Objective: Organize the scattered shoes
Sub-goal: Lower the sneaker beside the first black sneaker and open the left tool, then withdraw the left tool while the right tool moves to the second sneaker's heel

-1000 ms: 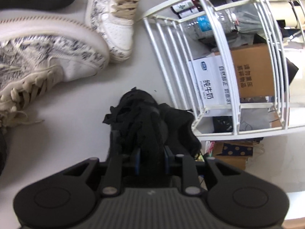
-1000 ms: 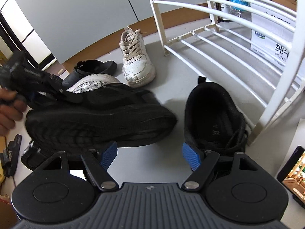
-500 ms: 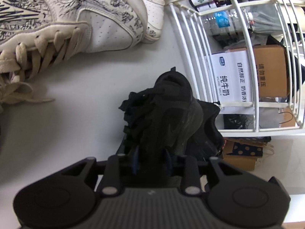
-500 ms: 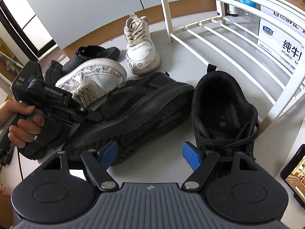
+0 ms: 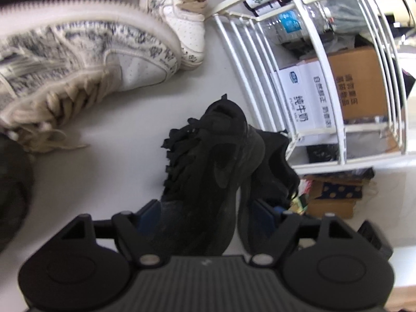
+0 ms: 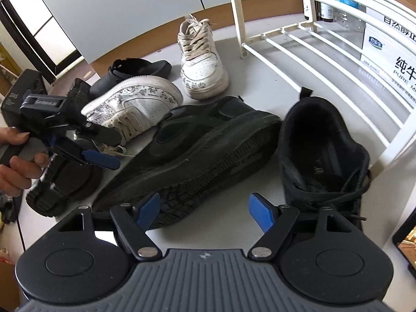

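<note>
In the left wrist view, the left gripper (image 5: 205, 214) fills the bottom of the frame, its jaws opening with the matte black sneaker (image 5: 208, 171) between the blue pads and not pressed by them; the sneaker lies on its side at centre on the smooth pale desk (image 5: 124, 156), laces bunched. A second black shoe (image 5: 275, 166) sits just right of it, against the white wire rack (image 5: 322, 83) at upper right. A patterned white sneaker (image 5: 85, 59) with thick beige laces fills the upper left. In the right wrist view, the right gripper (image 6: 204, 212) at the bottom stands wide open and holds nothing, its ribbed blue pads over the black sneaker's (image 6: 197, 156) treaded sole. The second shoe (image 6: 319, 156) stands upright at right, beside the rack (image 6: 325, 52). At left, a hand (image 6: 13, 161) holds the left gripper (image 6: 104, 153).
</note>
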